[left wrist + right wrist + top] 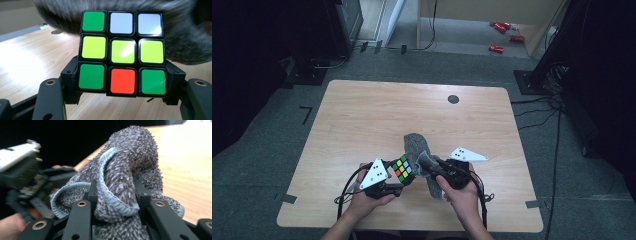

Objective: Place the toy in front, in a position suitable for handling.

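Near the front edge of the wooden table [362, 110], just ahead of the person's two hands, the worked items sit together.

Item one — puzzle cube [402, 169]: a three-by-three colour cube, lifted clear of the table top, clamped in the left gripper [396, 184]. In the left gripper view the cube [122, 52] fills the centre, its black jaws closed against its lower left and right sides. Facing tiles: green, white, white along the top row; three yellow in the middle; green, red, green along the bottom.

Item two — grey cloth [418, 150]: a fuzzy terry towel with a pale blue stitched hem, touching the cube's right side and standing up beyond it. The right gripper [428, 165] has its jaws pinched tight on a bunched fold of it; in the right gripper view the cloth [125, 175] rises between the two jaws and its hem loops over them. Part of the cloth hangs below the gripper toward the table.

Item three — round dark disc [453, 99]: set into the table top, well beyond the cube, toward the far edge.

Item four — red objects [502, 30]: several on the floor, far behind the cube, past the table.
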Motion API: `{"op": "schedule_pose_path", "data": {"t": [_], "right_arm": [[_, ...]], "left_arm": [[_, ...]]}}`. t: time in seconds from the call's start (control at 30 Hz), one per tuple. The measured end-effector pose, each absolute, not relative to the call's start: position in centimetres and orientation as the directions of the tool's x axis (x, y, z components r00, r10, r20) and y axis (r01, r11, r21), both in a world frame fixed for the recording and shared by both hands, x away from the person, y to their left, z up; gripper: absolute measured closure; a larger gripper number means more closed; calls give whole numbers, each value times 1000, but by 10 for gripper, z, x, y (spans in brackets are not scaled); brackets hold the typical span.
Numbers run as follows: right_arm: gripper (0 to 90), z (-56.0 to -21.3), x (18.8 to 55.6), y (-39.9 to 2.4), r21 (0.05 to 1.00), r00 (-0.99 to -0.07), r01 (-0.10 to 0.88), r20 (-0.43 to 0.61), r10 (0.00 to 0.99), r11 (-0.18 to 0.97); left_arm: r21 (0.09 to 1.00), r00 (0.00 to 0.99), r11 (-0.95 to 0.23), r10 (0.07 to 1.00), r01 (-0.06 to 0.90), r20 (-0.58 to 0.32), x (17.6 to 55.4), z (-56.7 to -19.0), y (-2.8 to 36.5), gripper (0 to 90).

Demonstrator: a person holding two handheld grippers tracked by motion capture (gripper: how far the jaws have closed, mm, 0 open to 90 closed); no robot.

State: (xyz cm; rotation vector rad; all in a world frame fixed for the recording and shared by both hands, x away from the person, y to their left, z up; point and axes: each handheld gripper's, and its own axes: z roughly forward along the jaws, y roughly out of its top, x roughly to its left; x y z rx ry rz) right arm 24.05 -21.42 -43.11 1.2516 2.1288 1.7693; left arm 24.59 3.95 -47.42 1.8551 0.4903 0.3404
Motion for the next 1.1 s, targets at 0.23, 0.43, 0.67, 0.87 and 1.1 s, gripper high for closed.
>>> {"op": "schedule_pose_path", "data": {"t": [0.23,0.43,0.67,0.87,1.1], "right_arm": [[670,-429,239,-210,869,-678,495,391,622,-6],[675,-433,241,-217,865,-652,502,396,647,-24],[670,-424,233,-205,897,-713,443,349,609,5],[673,-438,245,-223,860,-630,510,391,672,-22],[675,-432,246,-235,879,-618,473,380,688,-61]], "left_arm": [[945,875,-301,483,129,34,241,-474,37,345],[951,870,-271,492,146,7,245,-471,42,345],[944,872,-301,488,133,32,242,-473,37,346],[964,863,-219,504,151,-21,247,-467,50,345],[961,857,20,447,276,-255,262,-463,77,345]]}}
